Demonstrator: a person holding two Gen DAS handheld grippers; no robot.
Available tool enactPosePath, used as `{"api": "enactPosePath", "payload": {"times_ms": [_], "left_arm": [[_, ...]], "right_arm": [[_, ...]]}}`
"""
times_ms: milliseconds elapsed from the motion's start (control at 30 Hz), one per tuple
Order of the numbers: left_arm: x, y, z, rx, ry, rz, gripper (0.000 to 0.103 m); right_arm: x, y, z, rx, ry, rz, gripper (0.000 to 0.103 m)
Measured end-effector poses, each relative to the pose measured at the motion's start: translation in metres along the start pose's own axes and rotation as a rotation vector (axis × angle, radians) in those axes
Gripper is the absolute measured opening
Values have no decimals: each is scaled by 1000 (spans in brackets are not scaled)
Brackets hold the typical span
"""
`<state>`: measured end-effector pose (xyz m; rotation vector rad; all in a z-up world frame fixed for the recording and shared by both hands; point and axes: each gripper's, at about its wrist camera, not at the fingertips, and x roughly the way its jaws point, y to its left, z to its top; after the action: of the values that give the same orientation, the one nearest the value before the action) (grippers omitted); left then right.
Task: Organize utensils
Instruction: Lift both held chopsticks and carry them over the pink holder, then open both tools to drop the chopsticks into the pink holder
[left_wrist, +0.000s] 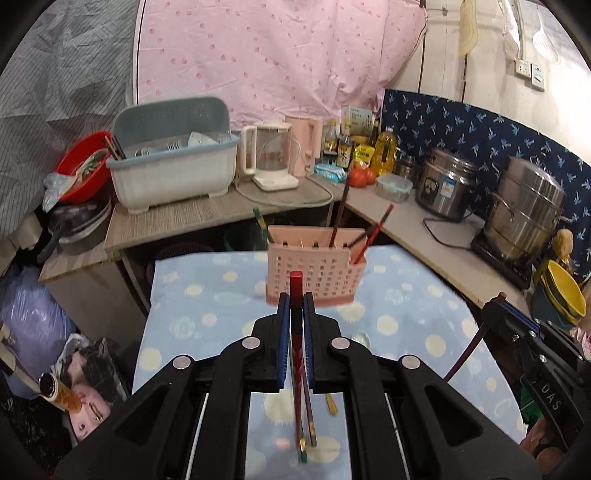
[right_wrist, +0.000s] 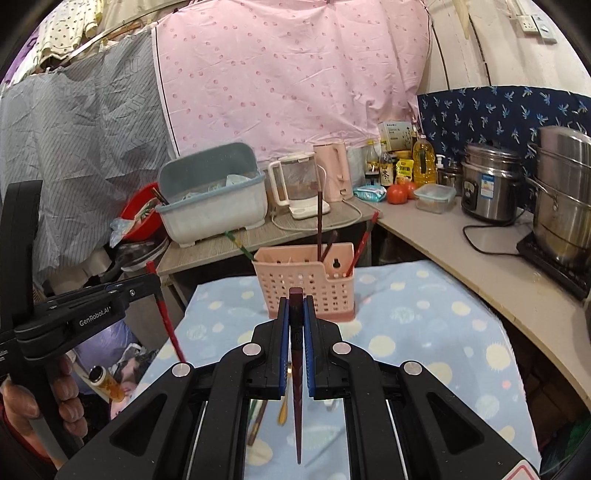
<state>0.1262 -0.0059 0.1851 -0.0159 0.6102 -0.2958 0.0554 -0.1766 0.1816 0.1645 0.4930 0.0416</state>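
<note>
Above the blue dotted tablecloth (left_wrist: 207, 295), the left claw (left_wrist: 295, 314) clamps a red chopstick (left_wrist: 295, 291) and the right claw (right_wrist: 295, 317) a dark maroon chopstick (right_wrist: 296, 306), facing the pink perforated plastic holder (left_wrist: 314, 273).

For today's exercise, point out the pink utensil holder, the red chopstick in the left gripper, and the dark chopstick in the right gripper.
pink utensil holder (left_wrist: 314, 273): left wrist view, perforated front wall.
red chopstick (left_wrist: 296, 291): left wrist view, top end above the pads.
dark chopstick (right_wrist: 296, 306): right wrist view, top end between the pads.

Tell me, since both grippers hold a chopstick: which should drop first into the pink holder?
Probably right: the right gripper and its dark maroon chopstick look slightly nearer the pink perforated plastic holder.
</note>
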Motion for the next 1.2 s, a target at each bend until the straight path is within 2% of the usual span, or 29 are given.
{"api": "enactPosePath", "payload": {"times_ms": [367, 700, 900, 1200], "left_arm": [[10, -4, 90, -3, -124, -3, 7], [52, -13, 162, -5, -196, 22, 7], [89, -7, 179, -8, -199, 33, 7], [141, 3, 173, -18, -136, 27, 7]], "right_arm": [[38, 10, 93, -16, -103, 1, 7], [93, 3, 163, 41, -185, -2, 7], [140, -12, 173, 87, -158, -1, 7], [196, -19, 151, 102, -66, 4, 7]]}}
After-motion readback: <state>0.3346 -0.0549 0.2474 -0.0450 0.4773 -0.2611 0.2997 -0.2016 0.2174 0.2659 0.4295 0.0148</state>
